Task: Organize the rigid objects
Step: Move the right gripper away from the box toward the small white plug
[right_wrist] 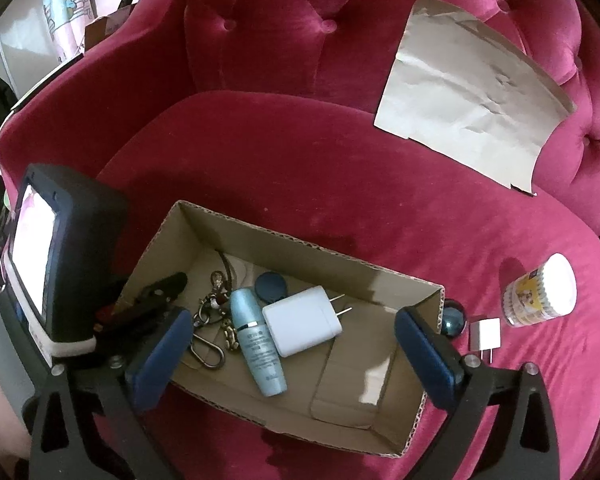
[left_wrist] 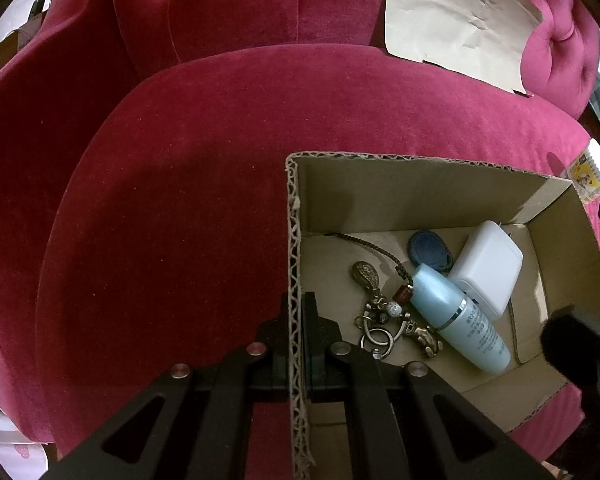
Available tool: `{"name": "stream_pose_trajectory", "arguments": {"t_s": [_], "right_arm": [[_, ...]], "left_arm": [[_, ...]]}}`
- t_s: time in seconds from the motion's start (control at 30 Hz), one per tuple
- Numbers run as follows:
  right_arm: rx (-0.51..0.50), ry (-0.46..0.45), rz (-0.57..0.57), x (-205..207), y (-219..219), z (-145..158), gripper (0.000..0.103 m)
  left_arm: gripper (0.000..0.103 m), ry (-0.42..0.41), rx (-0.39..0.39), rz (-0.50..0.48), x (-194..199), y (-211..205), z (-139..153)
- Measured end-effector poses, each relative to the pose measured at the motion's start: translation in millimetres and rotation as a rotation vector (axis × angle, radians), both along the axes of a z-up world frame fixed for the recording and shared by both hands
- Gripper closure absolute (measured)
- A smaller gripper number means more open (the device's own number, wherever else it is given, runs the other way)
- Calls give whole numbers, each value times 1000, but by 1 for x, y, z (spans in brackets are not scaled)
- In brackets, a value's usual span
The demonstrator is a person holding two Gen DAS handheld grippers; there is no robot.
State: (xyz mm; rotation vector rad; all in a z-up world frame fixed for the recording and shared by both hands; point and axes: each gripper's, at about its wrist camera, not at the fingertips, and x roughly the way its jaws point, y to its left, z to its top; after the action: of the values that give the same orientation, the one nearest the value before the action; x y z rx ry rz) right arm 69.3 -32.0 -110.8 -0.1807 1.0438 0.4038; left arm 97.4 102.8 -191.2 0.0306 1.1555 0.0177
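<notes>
Left gripper (left_wrist: 296,312): clamped on the brown cardboard box (left_wrist: 294,240) wall.
Right gripper (right_wrist: 294,344): jaws wide apart — white plug charger (right_wrist: 302,322) lies below, untouched.

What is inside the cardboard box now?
Inside the cardboard box: a white charger, a light blue bottle, a dark blue tag partly covered by both, and a keychain.

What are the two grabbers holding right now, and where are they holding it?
The left gripper is pinching the cardboard box by its side wall. The right gripper is wide open above the box, holding nothing.
</notes>
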Motion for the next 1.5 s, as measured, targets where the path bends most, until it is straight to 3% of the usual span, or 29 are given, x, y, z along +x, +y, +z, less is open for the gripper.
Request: {"name": "stream_pose_trajectory", "arguments": {"t_s": [0.67, 1.07, 1.5], "right_arm": [[40, -12, -36, 5, -32, 22, 0], [19, -45, -93, 11, -75, 40, 0], [-25, -38, -175, 20, -125, 27, 0]], "left_arm": [[100, -1, 1, 0, -2, 1, 0], [100, -2, 2, -1, -2, 1, 0], [100, -3, 9, -3, -3, 1, 0]]}}
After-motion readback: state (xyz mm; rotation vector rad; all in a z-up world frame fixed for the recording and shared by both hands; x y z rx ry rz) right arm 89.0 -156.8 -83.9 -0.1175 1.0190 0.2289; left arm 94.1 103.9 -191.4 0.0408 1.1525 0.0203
